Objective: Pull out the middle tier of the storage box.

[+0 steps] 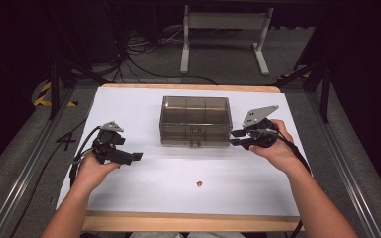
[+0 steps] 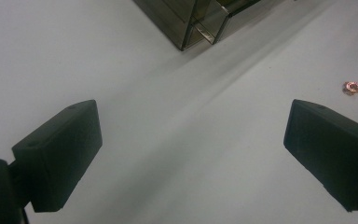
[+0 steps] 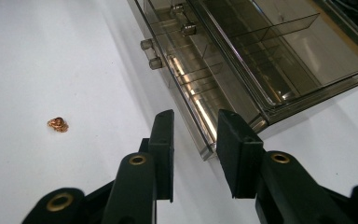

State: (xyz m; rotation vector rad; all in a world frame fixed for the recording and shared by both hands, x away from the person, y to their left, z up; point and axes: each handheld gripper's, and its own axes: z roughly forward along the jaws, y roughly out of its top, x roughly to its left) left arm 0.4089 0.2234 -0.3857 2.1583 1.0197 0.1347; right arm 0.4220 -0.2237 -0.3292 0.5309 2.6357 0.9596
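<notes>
Nothing is done yet: both the left claw (image 1: 138, 156) and right claw (image 1: 234, 137) are open and empty, the little copper ring (image 1: 199, 184) lies low in the middle, and the box (image 1: 194, 120) above it is shut.

You find almost nothing to read here: only a dark mark shaped like the figure 4 (image 1: 65, 141) on the grey floor, just left of the white surface (image 1: 144, 106). The smoky compartment box (image 1: 194, 120) bears no legible label.
</notes>
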